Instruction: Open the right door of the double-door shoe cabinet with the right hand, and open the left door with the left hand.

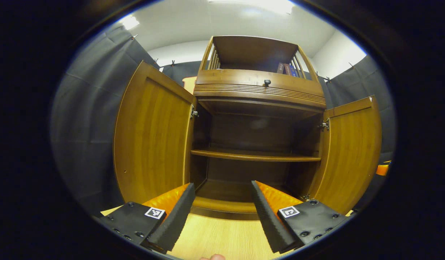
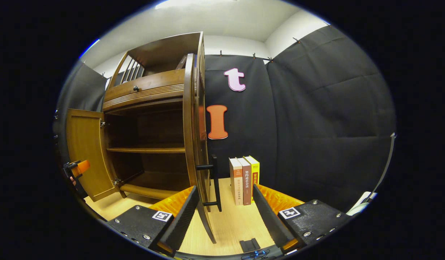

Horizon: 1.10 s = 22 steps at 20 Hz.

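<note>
Both doors of the shoe cabinet (image 1: 258, 137) are standing open at center frame. The left gripper (image 1: 222, 216) and right gripper (image 2: 222, 216) are spreading empty fingers; the right door (image 2: 195, 144) probably needs easing wider by its handle (image 2: 215, 182).

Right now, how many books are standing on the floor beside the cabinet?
3, upright in a row against the black wall, right of the open right door: one pale-spined book, one dark red, one yellow. Others could be hidden behind them.
</note>
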Available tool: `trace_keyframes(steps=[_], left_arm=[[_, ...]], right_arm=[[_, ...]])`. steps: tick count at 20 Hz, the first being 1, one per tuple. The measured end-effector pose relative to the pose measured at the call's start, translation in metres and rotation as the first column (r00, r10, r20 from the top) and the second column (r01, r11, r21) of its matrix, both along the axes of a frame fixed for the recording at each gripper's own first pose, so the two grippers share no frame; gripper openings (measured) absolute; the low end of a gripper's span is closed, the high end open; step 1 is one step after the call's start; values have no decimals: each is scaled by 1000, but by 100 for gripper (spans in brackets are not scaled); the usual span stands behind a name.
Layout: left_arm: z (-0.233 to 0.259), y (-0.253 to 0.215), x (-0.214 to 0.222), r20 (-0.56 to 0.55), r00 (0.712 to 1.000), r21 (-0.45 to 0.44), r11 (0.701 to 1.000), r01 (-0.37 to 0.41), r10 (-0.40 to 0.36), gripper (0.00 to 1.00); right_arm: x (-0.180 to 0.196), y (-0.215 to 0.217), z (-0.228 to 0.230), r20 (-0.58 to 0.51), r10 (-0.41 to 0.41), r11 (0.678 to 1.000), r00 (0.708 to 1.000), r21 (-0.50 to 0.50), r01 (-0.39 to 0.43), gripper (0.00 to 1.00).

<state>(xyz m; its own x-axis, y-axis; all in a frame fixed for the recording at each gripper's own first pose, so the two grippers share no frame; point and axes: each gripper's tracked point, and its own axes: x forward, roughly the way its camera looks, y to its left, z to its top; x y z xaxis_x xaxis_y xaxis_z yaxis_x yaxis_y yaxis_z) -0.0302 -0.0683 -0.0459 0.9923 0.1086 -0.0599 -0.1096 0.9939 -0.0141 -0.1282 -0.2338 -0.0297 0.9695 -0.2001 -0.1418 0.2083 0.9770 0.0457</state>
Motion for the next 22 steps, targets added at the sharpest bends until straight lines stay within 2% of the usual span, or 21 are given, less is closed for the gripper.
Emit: trace_keyframes(steps=[1, 2, 3, 4, 6, 7, 8, 9, 10, 11, 13, 21, 22], left_arm=[[-4, 0, -1, -5, 1000, -7, 1000, -7, 7, 93], [-4, -1, -2, -2, 1000, -10, 1000, -8, 8, 93], [-4, 1, -2, 4, 1000, -10, 1000, -10, 10, 93], [-5, 2, -3, 6, 1000, -7, 1000, -14, 14, 93], [-7, 4, -4, 5, 1000, -1, 1000, -18, 18, 93], [-6, 3, -3, 7, 1000, 3, 1000, -15, 15, 93], [-6, 2, -3, 13, 1000, 8, 1000, -12, 12, 93], [-6, 1, -2, 15, 1000, 14, 1000, -6, 5, 97], [-7, -2, -1, 13, 1000, 22, 1000, 1, -1, 93], [-6, -1, 0, 15, 1000, 31, 1000, 4, -4, 97], [-6, -6, -1, 22, 1000, 35, 999, 18, -19, 93], [-2, -23, 4, 34, 997, 64, 996, 67, -70, 93], [-2, -25, 4, 35, 997, 67, 995, 73, -75, 93]], right_arm=[[0, 3, -1, 0, 6, 1000, 1000, -4, -6, 99], [2, 8, 0, 6, 19, 1000, 1000, -7, -19, 92], [4, 15, 0, 10, 37, 999, 999, -7, -37, 92], [6, 20, -1, 7, 50, 999, 999, -8, -50, 98], [10, 27, -1, 7, 63, 998, 998, -15, -63, 99], [12, 32, 0, 8, 73, 997, 997, -14, -73, 92], [13, 35, 0, 6, 81, 997, 997, -15, -81, 92], [14, 38, -1, 4, 88, 996, 996, -18, -87, 99], [15, 40, -1, 3, 92, 996, 996, -21, -92, 99], [15, 41, -1, 3, 96, 995, 995, -24, -96, 99], [15, 42, -2, 0, 96, 995, 995, -28, -96, 99], [10, 39, 0, 9, 78, 996, 997, -37, -78, 99], [10, 37, -1, 7, 76, 996, 997, -39, -75, 92]])
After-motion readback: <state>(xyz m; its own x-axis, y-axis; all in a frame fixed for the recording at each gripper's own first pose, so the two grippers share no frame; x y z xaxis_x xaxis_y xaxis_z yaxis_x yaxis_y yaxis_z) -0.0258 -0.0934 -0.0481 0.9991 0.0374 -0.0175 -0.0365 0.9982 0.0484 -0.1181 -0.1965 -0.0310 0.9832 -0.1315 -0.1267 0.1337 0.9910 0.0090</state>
